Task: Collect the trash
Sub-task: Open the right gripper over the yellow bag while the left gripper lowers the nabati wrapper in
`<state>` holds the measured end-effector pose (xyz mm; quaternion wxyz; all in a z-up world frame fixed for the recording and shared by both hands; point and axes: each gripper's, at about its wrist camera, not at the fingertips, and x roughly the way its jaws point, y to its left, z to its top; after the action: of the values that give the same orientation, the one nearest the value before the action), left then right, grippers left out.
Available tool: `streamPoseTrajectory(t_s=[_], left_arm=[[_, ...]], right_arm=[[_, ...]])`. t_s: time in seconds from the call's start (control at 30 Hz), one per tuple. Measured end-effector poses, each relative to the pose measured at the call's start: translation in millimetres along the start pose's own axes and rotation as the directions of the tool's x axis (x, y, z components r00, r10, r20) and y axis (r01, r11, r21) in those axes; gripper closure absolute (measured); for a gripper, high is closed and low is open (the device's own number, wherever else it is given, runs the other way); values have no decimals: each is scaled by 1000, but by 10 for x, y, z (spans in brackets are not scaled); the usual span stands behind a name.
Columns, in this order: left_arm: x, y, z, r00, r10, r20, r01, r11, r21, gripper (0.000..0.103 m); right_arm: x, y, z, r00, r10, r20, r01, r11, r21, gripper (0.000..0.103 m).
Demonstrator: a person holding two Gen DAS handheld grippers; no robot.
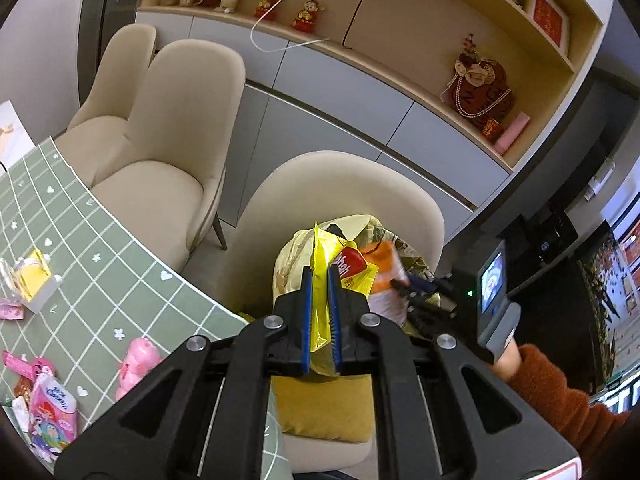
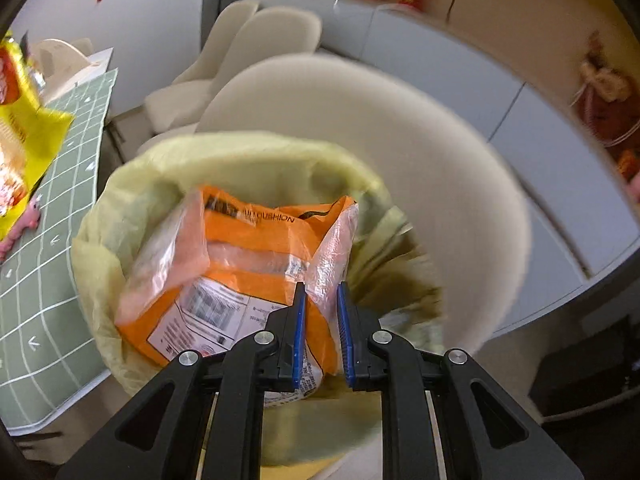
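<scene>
Left wrist view: left gripper [image 1: 320,280] pinches a crinkly yellow snack wrapper with a red logo [image 1: 324,304] between its blue pads, jaws nearly pressed together because the film is thin. It hangs just in front of the pale yellow plastic trash bag [image 1: 292,248], which sits on the seat of the nearest cream upholstered chair [image 1: 360,184], likely parked there so both hands can reach it from the table side. A mustard cushion [image 1: 320,408] lies on the seat below the bag. To the right of the bag the right gripper [image 1: 412,292] comes in with an orange plastic mailer pouch [image 1: 384,276], blurred; an orange fuzzy sleeve [image 1: 560,392] trails behind it. To the left of the bag is the green grid-pattern tablecloth [image 1: 100,264], with a pink pig figure [image 1: 138,360] and a pink tissue pack [image 1: 52,416] lying on it, probably not all trash.

Right wrist view: right gripper [image 2: 322,308] is clamped on a clear corner of the orange mailer pouch [image 2: 240,264], jaws a little apart since the folded film is bulky. The pouch sits over the bag's open mouth [image 2: 132,184], partly inside, so I judge it is about to be dropped. The yellow wrapper [image 2: 28,128] waits left of the bag, apparently next in line.
</scene>
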<state>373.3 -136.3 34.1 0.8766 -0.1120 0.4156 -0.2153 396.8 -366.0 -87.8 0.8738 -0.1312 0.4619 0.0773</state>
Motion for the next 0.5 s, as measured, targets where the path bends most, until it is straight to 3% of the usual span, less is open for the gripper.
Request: streamPoseTrajectory(t_s=[0.17,0.3,0.5], left_arm=[[200,-71,67,1000,-26,-12,26,1000,14,96],[413,-177,171,997,-71,-26,72,997,17,96],[708,-382,289,990,-133,-47,135,990,35,96]], right_arm=[[-47,-197,7,997,72,18,-73,995,70,85],[-284,-485,-47,984,141,105,-158,973,171,58],[-794,-815,-213,969,63,237,-130,952,276,56]])
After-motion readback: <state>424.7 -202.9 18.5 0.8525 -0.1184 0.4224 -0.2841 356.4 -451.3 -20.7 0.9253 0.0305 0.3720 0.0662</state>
